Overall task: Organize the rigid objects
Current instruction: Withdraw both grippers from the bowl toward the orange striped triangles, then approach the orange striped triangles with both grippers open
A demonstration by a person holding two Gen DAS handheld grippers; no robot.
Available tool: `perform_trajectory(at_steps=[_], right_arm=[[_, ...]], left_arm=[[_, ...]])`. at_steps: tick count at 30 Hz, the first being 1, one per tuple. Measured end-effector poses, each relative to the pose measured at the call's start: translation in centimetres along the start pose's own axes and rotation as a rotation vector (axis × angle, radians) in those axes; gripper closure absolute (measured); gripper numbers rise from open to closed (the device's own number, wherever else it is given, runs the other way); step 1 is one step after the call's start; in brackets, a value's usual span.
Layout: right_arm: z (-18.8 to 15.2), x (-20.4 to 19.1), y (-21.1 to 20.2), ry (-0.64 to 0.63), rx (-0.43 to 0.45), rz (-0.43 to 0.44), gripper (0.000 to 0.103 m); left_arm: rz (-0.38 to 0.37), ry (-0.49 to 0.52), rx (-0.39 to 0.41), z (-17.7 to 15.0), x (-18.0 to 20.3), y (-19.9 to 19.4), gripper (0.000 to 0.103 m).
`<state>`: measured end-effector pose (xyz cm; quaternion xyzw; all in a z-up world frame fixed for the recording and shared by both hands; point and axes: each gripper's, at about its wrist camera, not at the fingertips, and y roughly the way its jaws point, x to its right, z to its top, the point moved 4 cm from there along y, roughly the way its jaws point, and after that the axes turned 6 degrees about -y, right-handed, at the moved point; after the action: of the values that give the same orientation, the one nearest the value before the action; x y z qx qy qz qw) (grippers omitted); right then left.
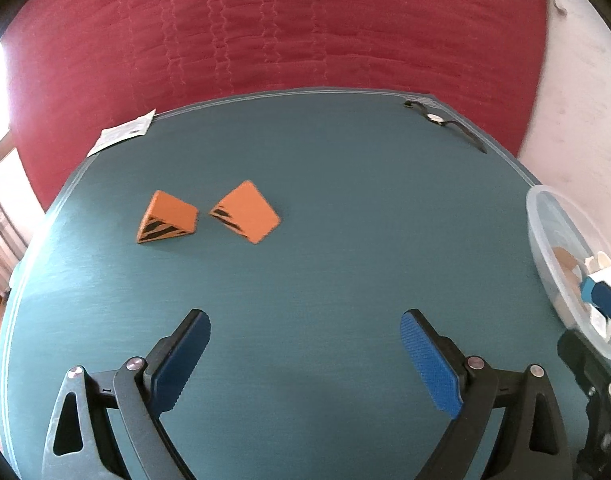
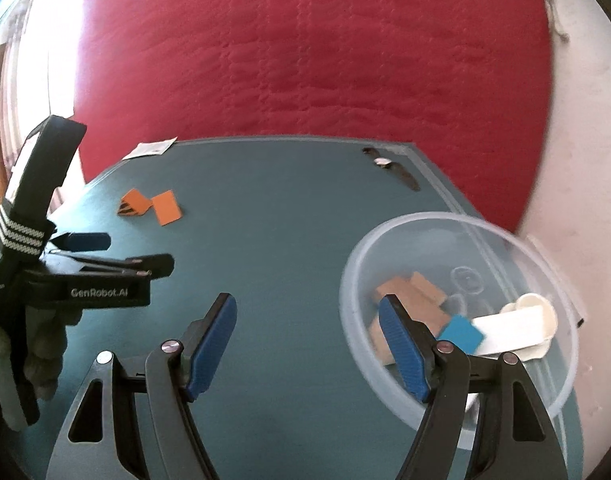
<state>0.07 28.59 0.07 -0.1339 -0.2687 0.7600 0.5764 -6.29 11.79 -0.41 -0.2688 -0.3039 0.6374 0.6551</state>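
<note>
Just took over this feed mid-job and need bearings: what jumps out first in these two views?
Two orange wedge blocks with black stripes lie close together on the teal table, toward its far left. At the table's right edge sits a clear plastic bowl already holding tan, blue and white pieces. Both the left claw and the right claw are open and empty, and a big red quilted cushion fills the background.

The left gripper [image 1: 305, 320] is hanging tilted downward, its blue-padded jaws standing wide apart with nothing between them. To its right, the right gripper [image 2: 307, 304] is pointing downward too, jaws spread and gripping nothing.
</note>
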Motion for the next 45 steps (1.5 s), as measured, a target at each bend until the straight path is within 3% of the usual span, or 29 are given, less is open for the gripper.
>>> perform_trajectory(at_steps=[11,22,38,45], right_arm=[[-0.4,-2.2,1.3,-0.009,-0.056,0.094,0.028],[-0.4,-3.1,1.8,-0.014,-0.080,0.129,0.028],[-0.2,-3.8,2.4,-0.007,-0.108,0.147,0.028],[-0.2,-4.1,2.6,-0.008,-0.124,0.153,0.028]], left_arm=[[0.103,-0.074,0.007,0.6,-6.5,0.3,0.005],[0.224,-0.082,0.017,2.1,-11.0,2.0,0.005],[0.272,0.020,0.007,6.0,-12.3,5.4,0.004],[0.249,0.007,0.003,7.1,-12.8,6.4,0.003]])
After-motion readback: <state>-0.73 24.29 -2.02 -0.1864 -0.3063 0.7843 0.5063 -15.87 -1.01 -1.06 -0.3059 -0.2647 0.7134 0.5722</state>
